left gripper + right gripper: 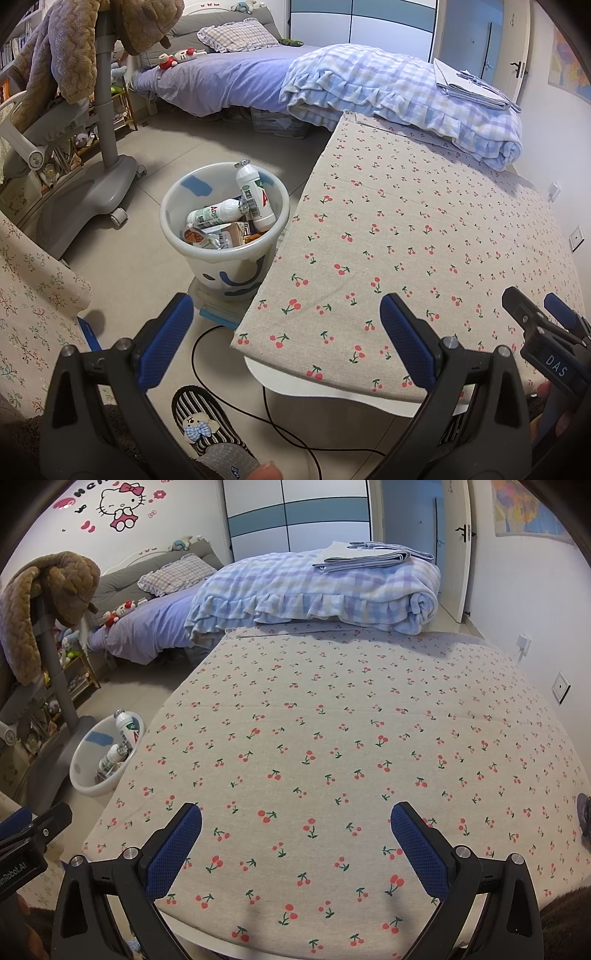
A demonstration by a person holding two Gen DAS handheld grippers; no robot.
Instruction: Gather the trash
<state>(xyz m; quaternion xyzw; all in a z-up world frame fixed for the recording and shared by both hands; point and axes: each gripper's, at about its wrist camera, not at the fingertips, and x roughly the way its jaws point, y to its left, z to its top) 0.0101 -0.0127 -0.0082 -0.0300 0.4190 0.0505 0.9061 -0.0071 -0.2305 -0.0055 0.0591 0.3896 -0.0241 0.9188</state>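
Both tools empty & spread, trash already in the bin by the table.

Left tool (286,325) hangs over the table's near-left corner w/ pads wide apart, nothing between; right tool (295,834) same, spread over the cherry-print table (332,720), gripping nothing. White bin (192,254) sits on the floor just beside the table's left edge, prob. put there so stuff drops straight in. Inside: two white bottles (255,199), one leaning upright on the wall, one lying down, plus cartons/wrappers. No trash visible on the cloth, so task looks near done or done; small dark thing at far right edge, can't tell what.
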